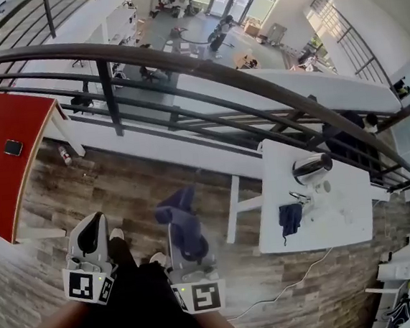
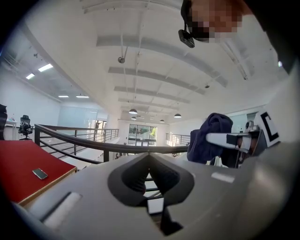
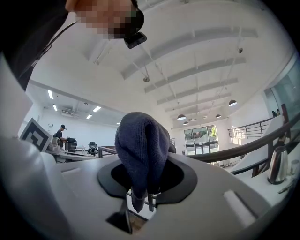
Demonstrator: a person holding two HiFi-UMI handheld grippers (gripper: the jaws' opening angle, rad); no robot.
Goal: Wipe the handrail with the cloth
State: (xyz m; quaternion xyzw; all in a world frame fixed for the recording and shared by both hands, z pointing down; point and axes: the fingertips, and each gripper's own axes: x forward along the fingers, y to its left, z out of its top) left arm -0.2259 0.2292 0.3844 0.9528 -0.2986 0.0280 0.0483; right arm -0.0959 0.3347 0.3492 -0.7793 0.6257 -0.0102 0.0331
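Navy cloth (image 1: 178, 211) sits bunched between the jaws of the right gripper (image 3: 145, 161), which are clamped on its lower part while the rest stands up in a loose hump. The left gripper (image 2: 149, 157) has its jaws brought together with nothing between them.

The dark handrail (image 1: 203, 67) curves across ahead, well apart from both grippers, so the wiping itself has not begun: this looks like the approach with the cloth in hand. The next move calls for carrying the cloth forward to the rail's top and laying the loose hump, not the jaws, onto it.

The cloth covers the right jaws' tips (how deep the bite goes is unclear). The handrail's left end is cut off at the frame edge. A second dark rag (image 1: 291, 218) on the white tabletop (image 1: 353, 203) is too small to judge.
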